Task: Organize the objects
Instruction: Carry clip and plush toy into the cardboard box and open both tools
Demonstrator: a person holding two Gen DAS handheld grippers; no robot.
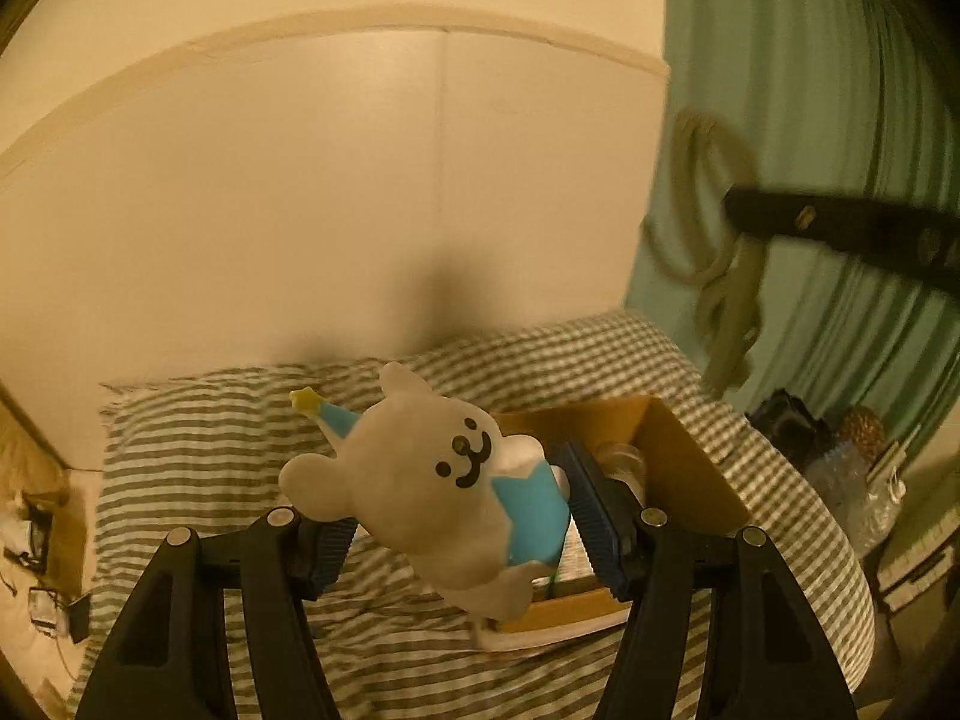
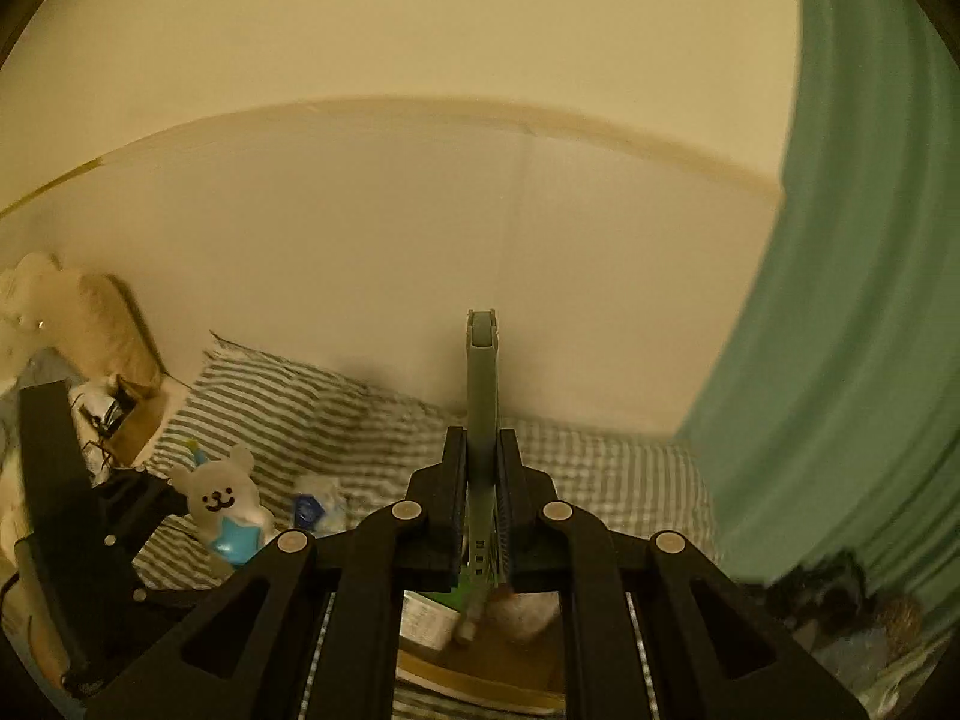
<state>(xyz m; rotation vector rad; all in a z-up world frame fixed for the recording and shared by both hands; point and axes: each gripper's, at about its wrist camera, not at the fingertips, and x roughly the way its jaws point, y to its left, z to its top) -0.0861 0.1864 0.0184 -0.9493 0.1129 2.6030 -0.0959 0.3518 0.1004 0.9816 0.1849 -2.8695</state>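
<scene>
My left gripper (image 1: 462,516) is shut on a white plush bear (image 1: 420,474) with a blue outfit and a blue party hat, held above the striped bed beside a cardboard box (image 1: 678,462). The bear also shows in the right wrist view (image 2: 219,498), held by the left gripper (image 2: 162,492). My right gripper (image 2: 482,468) is shut on a flat grey-green tool (image 2: 482,384) that sticks up past the fingers, above the open box (image 2: 480,654). A clear jar (image 1: 621,459) lies in the box.
The bed has a grey-and-white striped cover (image 1: 198,456) against a cream wall. A green curtain (image 1: 810,120) hangs at the right, with clutter (image 1: 840,456) below it. A wrapped blue-and-white packet (image 2: 315,507) lies on the bed. More clutter (image 1: 36,540) sits left of the bed.
</scene>
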